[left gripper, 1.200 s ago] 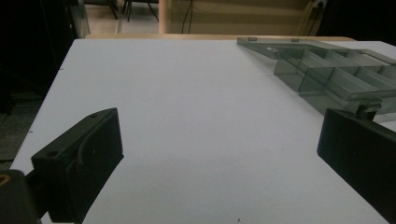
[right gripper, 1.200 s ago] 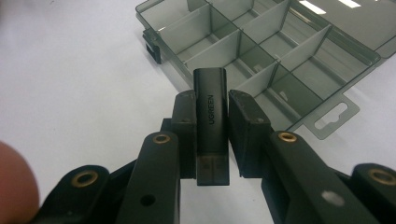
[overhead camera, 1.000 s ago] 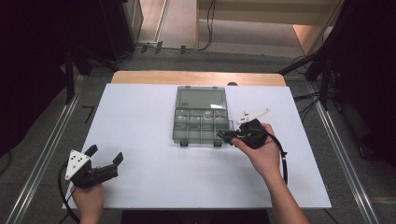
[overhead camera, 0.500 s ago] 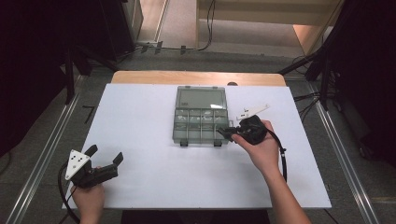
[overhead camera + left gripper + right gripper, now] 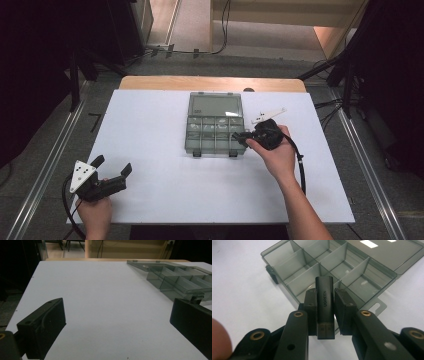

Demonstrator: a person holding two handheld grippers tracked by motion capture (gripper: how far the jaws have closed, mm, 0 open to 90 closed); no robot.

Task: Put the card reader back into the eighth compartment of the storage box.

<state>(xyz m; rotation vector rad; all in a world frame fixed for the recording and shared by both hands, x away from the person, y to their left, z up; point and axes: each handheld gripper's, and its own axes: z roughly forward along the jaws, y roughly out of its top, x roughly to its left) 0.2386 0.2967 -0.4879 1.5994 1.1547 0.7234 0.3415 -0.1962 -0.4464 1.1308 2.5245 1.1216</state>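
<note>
White tabletop (image 5: 160,130): one smoky clear plastic organizer box (image 5: 215,122), set toward the far middle, its lid (image 5: 216,105) folded back flat, divided compartments visible and apparently bare. Right gripper (image 5: 325,302): held at the box's near right corner, jaws clamped on a small black adapter (image 5: 325,305) marked "UGREEN", which stands lengthwise between the pads with its far end over the edge compartments of the box (image 5: 332,262). Right hand (image 5: 275,152) wraps the gripper body; a black cable (image 5: 300,165) trails back along the wrist. Left gripper (image 5: 111,172): at the near left corner of the tabletop, well apart from the box, jaws spread wide and holding nothing.
</note>
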